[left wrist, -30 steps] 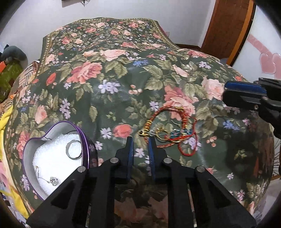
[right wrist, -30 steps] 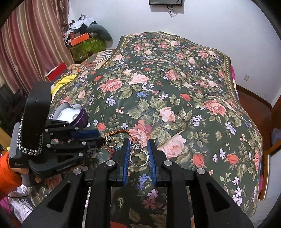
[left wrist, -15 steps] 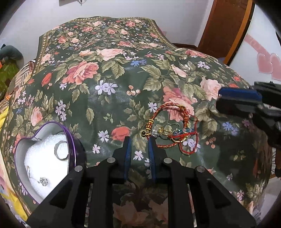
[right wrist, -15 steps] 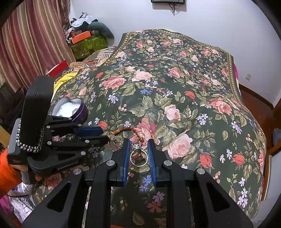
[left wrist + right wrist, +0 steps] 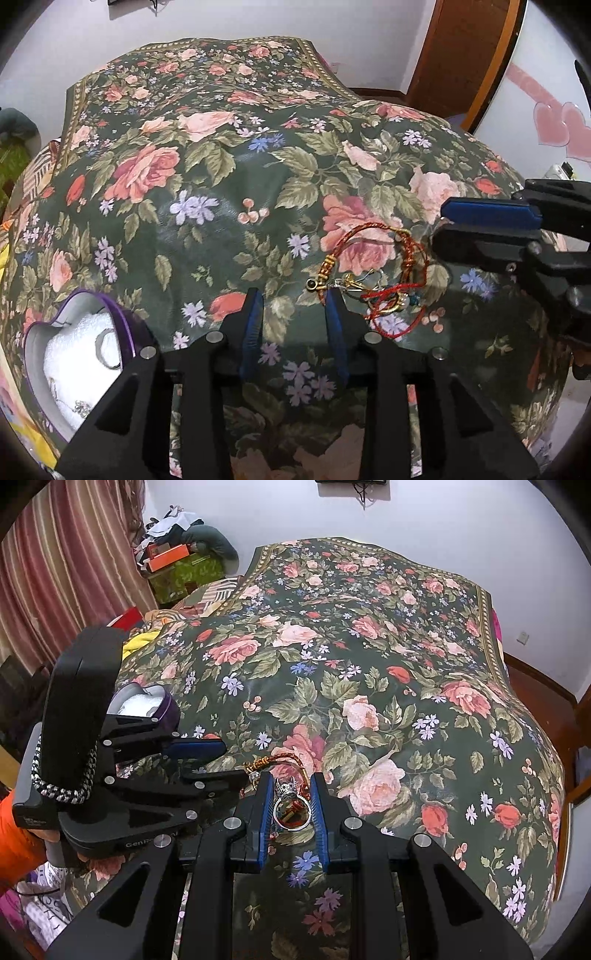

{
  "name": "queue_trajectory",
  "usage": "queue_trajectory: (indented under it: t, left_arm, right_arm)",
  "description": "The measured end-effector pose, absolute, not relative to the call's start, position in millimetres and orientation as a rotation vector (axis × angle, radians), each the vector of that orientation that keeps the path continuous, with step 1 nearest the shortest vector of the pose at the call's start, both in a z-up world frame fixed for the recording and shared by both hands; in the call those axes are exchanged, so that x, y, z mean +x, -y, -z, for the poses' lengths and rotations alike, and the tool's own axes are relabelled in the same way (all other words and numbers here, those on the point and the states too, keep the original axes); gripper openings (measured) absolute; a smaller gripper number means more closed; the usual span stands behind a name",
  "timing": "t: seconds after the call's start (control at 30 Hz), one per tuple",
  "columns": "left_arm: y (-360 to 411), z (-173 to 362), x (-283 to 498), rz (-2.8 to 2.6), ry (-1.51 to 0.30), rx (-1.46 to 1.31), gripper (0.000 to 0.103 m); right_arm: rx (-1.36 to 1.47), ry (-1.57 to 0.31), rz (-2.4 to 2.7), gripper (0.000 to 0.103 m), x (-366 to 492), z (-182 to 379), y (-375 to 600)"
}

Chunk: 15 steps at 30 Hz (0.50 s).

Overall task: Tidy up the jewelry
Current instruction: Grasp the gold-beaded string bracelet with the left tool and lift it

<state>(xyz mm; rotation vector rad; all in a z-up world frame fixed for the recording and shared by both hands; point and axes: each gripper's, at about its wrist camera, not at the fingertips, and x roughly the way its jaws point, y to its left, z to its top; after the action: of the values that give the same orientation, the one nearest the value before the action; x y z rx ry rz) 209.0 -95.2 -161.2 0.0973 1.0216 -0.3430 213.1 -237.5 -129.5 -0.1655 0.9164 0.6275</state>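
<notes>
A tangle of red and gold cord bracelets with small charms [image 5: 373, 280] lies on the floral bedspread [image 5: 229, 192]. My left gripper [image 5: 293, 295] is open and empty, its tips just left of the tangle. My right gripper [image 5: 289, 781] is shut on a silver ring [image 5: 291, 806] with an ornate top, held just above the tangle [image 5: 273, 762]. A purple heart-shaped box [image 5: 74, 365] with white padding sits at the lower left and holds a ring [image 5: 105, 347] and a small silver piece [image 5: 83, 406]. The box also shows in the right wrist view [image 5: 147, 705].
The bed fills both views. A wooden door [image 5: 465, 55] and a white wall with pink hearts [image 5: 554, 125] stand to the right. Striped curtains [image 5: 62, 572] and a pile of boxes and clothes [image 5: 184, 561] are at the far left.
My left gripper has opened wider and moved closer to the bracelet tangle. My right gripper still holds the silver ring and has shifted slightly over the tangle.
</notes>
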Motion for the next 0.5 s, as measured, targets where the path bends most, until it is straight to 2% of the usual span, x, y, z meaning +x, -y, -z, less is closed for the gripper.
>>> queue_trajectory:
  t: [0.37,0.43,0.47,0.5]
  left_arm:
    - [112,165,213,0.333,-0.978,0.181,0.034]
    - [113,166,215,0.329,-0.972,0.181,0.027]
    - [112,166,216,0.321,-0.968,0.184,0.012]
    - [111,166,217,0.317,-0.97,0.182,0.005]
  right_arm:
    - [-0.156,-0.919,-0.619,0.018,217,131,241]
    - [-0.155,-0.919,-0.618,0.018,218,131,241]
    - [-0.153,-0.919,-0.617,0.018,218,130,241]
    - [-0.151,-0.919,-0.618,0.018,218,130,242]
